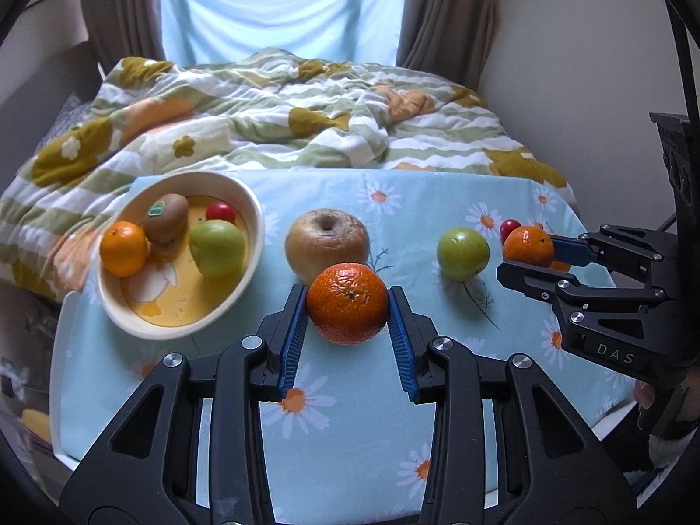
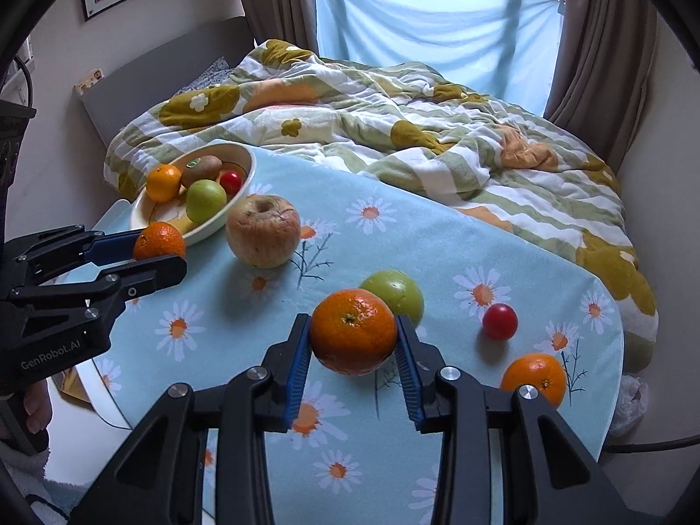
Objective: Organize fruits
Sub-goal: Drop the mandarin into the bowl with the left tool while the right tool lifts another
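Your left gripper [image 1: 348, 310] squeezes one orange [image 1: 348, 304] in its fingers, and your right gripper [image 2: 353, 332] squeezes another orange [image 2: 353, 330], both lifted above the tabletop [image 1: 437, 201]. They look round, smooth and a bit soft, so hold them by their fat middles and squeeze gently. The bowl [image 1: 251, 201] sits at the far left, crowded but with some room near the front, and the wrinkly apple [image 1: 327, 240] stands close beside it.

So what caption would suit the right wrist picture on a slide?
Right hand-held gripper shut on an orange above the daisy tablecloth; the left hand-held gripper holds another beside the fruit bowl.
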Demonstrator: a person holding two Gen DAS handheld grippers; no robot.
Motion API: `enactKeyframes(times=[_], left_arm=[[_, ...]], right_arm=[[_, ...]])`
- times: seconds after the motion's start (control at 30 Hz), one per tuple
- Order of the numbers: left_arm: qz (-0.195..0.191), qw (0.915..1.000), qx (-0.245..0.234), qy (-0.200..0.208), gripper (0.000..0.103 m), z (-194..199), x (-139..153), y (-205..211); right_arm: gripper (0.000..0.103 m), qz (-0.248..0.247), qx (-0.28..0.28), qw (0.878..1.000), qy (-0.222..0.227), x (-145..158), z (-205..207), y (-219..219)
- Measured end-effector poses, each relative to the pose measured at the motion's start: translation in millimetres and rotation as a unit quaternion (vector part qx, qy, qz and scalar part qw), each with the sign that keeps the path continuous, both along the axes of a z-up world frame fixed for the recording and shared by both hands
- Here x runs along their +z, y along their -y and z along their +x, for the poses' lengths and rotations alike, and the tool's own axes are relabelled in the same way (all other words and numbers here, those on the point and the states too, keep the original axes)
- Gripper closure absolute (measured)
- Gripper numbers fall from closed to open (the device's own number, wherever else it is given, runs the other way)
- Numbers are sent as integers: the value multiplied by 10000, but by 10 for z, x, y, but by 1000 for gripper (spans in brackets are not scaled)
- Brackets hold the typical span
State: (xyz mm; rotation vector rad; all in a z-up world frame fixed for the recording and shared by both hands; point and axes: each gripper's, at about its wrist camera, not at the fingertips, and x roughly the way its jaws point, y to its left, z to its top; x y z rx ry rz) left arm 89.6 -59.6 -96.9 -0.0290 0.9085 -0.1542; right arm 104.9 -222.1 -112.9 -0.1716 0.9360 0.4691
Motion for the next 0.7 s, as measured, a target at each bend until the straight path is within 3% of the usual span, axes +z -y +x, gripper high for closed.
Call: enactKeyframes(times=[0.33, 0.7], left_arm=[[108, 9999, -112, 43, 60, 0, 186, -751], [234, 9989, -361, -179, 60, 246, -33, -1485]], right_arm=[[68, 97, -89, 9999, 95, 218, -15, -716], [68, 108, -342, 9994, -21, 132, 28, -1408]])
